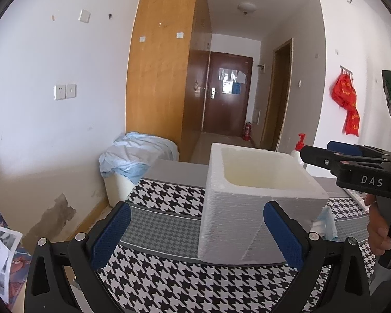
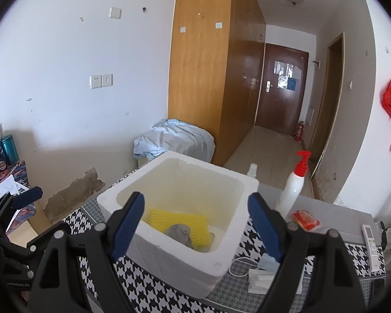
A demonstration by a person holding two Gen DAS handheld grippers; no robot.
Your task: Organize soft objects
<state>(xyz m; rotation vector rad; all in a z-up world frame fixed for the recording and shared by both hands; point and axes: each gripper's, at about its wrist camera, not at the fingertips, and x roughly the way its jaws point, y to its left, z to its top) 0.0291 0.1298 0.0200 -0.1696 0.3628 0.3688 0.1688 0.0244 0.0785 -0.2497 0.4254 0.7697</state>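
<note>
Hovering with nothing held, both the left claw (image 1: 196,230) and right claw (image 2: 196,223) gape wide near the box (image 2: 179,200), sponge (image 2: 179,225) already inside.

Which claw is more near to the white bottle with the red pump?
Right. The right claw hangs open over the foam box, beside the pump bottle. The left claw stands before the box's far side.

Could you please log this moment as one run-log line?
foam box: holds yellow sponge, grey soft item | left gripper: open, empty | right gripper: open, empty
</note>
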